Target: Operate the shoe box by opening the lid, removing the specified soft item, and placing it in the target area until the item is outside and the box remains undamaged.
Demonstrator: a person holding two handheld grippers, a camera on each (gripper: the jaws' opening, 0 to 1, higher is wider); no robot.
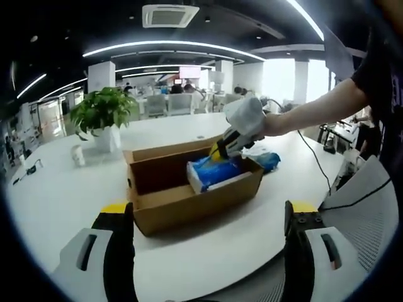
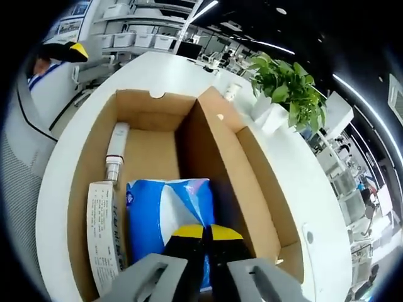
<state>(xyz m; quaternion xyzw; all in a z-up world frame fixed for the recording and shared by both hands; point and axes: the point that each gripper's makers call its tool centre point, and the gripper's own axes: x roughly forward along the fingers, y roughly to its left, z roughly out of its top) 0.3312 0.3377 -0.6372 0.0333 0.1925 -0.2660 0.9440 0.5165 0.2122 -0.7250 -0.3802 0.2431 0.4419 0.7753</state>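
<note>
On the white tabletop (image 1: 63, 201): open brown cardboard shoe box (image 1: 189, 204), lid flap standing up behind it, no tear or crush visible.
Soft item: glossy blue-and-white plastic pack (image 2: 165, 217), lying inside the box at one end, against the inner wall.
Beside it in the box: long white printed carton (image 2: 102, 236) and a white tube (image 2: 116, 150), both along the opposite wall.
Right gripper (image 2: 206, 238): reaching down into the box; its yellow-tipped jaws are pressed together with almost no gap, right over the pack. Whether film is pinched between them I cannot tell; the left gripper view shows it (image 1: 221, 150) touching the pack's upper edge.
Left gripper (image 1: 208, 217): jaws spread wide, holding nothing, hanging back short of the box's near wall.
Other things: green potted plant in a white pot (image 1: 104, 116) and a small white cup (image 1: 78, 155) on the far side of the table; another blue pack (image 1: 267, 160) just beyond the box.
Step in hand: lid open, so this looks like the grasp on the soft item, extraction not yet done.
Next move calls for: a confirmed pinch on the pack, then a straight lift clear of the walls, so the cardboard isn't dragged; the left gripper could steady the box.
</note>
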